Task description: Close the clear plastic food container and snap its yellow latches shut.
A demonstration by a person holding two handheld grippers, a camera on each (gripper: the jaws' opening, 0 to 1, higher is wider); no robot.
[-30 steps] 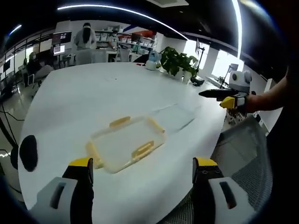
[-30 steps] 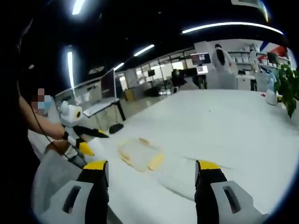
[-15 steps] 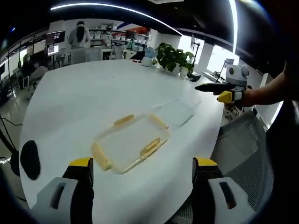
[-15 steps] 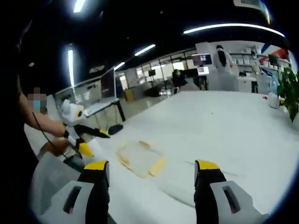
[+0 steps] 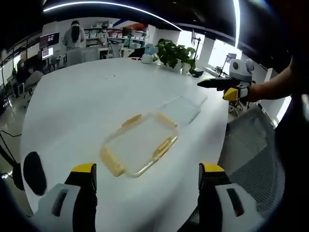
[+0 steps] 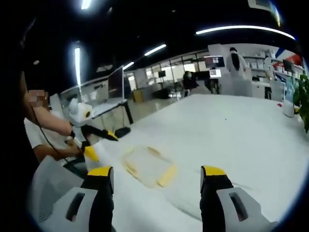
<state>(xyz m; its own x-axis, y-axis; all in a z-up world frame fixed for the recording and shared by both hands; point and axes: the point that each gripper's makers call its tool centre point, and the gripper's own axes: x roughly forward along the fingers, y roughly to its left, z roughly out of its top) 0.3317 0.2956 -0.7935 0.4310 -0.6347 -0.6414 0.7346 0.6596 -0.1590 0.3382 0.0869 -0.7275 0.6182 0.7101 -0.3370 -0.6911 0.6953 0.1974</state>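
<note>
Clear plastic food container (image 5: 140, 145) lay flat on the white table (image 5: 82, 101), near the table's edge, with yellow latches (image 5: 163, 146) on its sides; seen also from the right gripper view (image 6: 147, 165), same flat posture, one yellow latch (image 6: 167, 176) toward the camera. Just beyond it, a clear flat lid-like piece (image 5: 182, 108), lying on the tabletop beside the container, apart from it or barely touching, hard to tell which. Left gripper (image 5: 147, 175) held above the near table edge, jaws spread wide, nothing between them, well short of the container. Same gripper seen from the right gripper view (image 6: 94, 142), yellow-tipped jaws parted, held in a hand at the table's edge, near the container but not touching. Right gripper (image 6: 153, 178) likewise released, jaws wide apart, empty, raised over the table with the container ahead between the jaws' lines. Seen from the left gripper view (image 5: 224, 87), held out over the far edge of the table by a forearm, dark jaws pointing toward the table, clear of the lid-like piece. Mesh chair (image 5: 251, 159) beside the table edge. Potted green plant (image 5: 170, 52) at the far end of the table. Person in white (image 5: 73, 35) standing in the background by desks and monitors.
</note>
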